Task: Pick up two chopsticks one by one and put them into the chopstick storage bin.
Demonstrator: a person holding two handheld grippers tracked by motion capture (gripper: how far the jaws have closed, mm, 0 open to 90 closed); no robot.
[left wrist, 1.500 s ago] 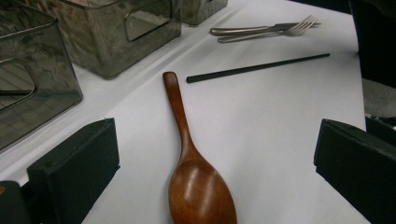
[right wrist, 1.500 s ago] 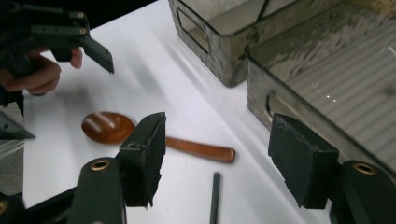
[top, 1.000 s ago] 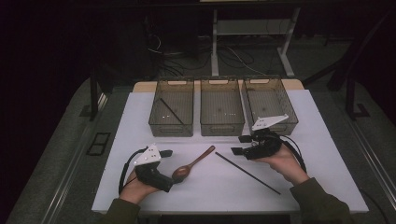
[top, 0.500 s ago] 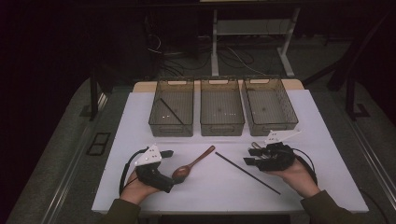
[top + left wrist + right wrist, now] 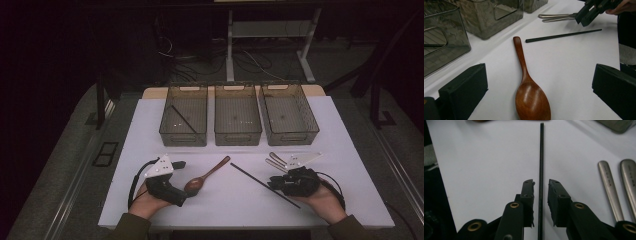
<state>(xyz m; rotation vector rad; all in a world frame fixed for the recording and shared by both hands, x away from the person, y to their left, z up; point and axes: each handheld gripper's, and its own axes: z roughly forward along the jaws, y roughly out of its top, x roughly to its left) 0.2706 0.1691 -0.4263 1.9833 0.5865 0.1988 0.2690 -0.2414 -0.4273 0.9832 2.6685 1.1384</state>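
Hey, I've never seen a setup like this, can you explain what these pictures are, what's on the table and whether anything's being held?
A person sits at a white table with a hand-held two-jaw gripper in each hand. One picture looks down from above; the other two come from cameras riding on the grippers, looking along their black jaws.

On the table lie a wooden spoon, a black chopstick and two metal handles. Behind them stand three clear bins; the left one holds another dark stick.

The left gripper stands wide open around the spoon's bowl. The right gripper has just been closing its jaws, with the chopstick between them; small gaps remain, so nothing is gripped yet.
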